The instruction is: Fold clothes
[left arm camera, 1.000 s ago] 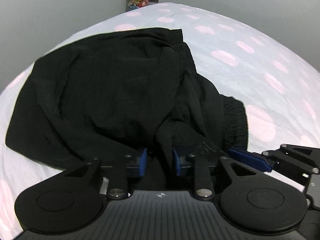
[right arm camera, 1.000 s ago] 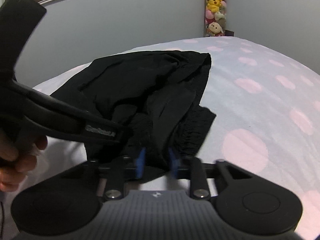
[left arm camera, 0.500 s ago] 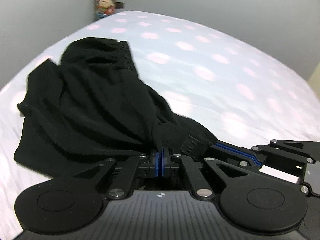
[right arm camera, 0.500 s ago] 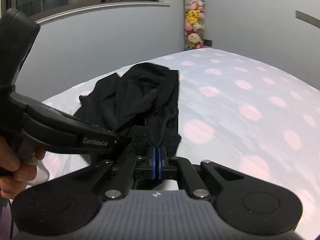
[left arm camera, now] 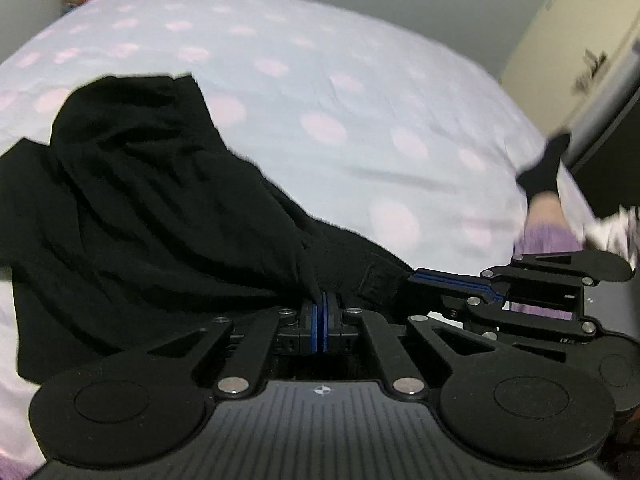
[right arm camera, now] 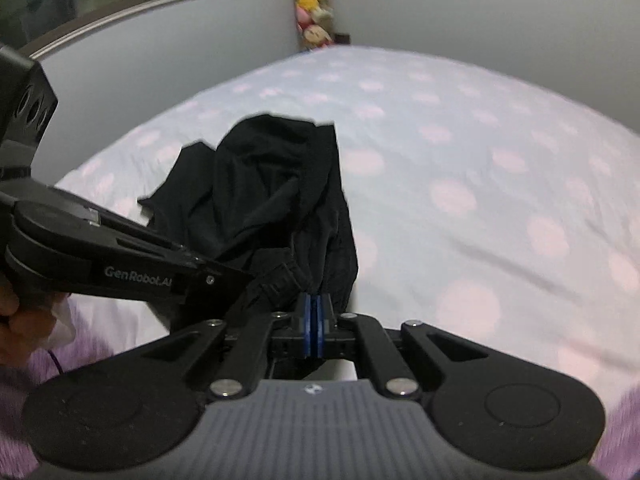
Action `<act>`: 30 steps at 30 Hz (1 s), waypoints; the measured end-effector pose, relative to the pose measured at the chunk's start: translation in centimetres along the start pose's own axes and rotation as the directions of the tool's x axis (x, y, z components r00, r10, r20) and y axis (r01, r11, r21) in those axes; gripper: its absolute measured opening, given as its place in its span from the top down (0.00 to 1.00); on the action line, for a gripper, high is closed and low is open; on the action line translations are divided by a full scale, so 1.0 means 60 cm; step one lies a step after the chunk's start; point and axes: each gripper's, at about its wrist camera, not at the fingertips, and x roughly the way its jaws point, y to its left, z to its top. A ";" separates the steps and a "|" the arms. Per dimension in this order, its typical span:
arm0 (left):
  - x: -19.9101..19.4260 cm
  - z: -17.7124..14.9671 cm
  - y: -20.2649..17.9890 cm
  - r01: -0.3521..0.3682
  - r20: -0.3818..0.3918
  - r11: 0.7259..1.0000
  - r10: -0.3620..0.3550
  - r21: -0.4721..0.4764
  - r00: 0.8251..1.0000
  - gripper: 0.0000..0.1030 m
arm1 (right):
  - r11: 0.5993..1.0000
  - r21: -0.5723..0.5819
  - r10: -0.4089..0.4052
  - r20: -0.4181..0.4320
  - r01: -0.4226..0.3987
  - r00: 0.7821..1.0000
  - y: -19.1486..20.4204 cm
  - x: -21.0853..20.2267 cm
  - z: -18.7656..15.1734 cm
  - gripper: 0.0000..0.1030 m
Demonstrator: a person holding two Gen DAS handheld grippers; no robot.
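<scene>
Here both grippers, left (left arm camera: pixel 320 304) and right (right arm camera: pixel 313 306), fingers pinching black garment (left arm camera: pixel 140 216) edge above dotted bedsheet (left arm camera: pixel 360 92).

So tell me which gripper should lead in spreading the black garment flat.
Probably right. Both the left gripper and right gripper are shut on the black garment, but bare polka-dot sheet lies to the right gripper's side.

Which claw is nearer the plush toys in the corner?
Neither, clearly. Left claw and right claw both grip the black garment side by side, far from the plush toys.
</scene>
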 end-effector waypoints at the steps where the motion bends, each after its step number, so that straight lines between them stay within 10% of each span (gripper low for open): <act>1: -0.001 -0.011 -0.017 0.010 -0.013 1.000 -0.010 0.013 1.000 0.99 | 1.000 0.018 0.004 -0.014 -0.003 1.000 -0.002 -0.003 -0.015 0.96; 13: -0.013 -0.039 -0.054 -0.057 -0.049 0.997 0.060 0.051 0.997 0.78 | 0.990 0.131 0.044 -0.009 -0.043 0.999 -0.031 0.019 -0.055 0.78; 30: 0.083 0.131 -0.057 -0.166 0.086 0.972 0.153 0.164 0.984 0.73 | 0.994 0.104 -0.025 -0.007 0.025 1.000 -0.106 0.142 0.015 0.68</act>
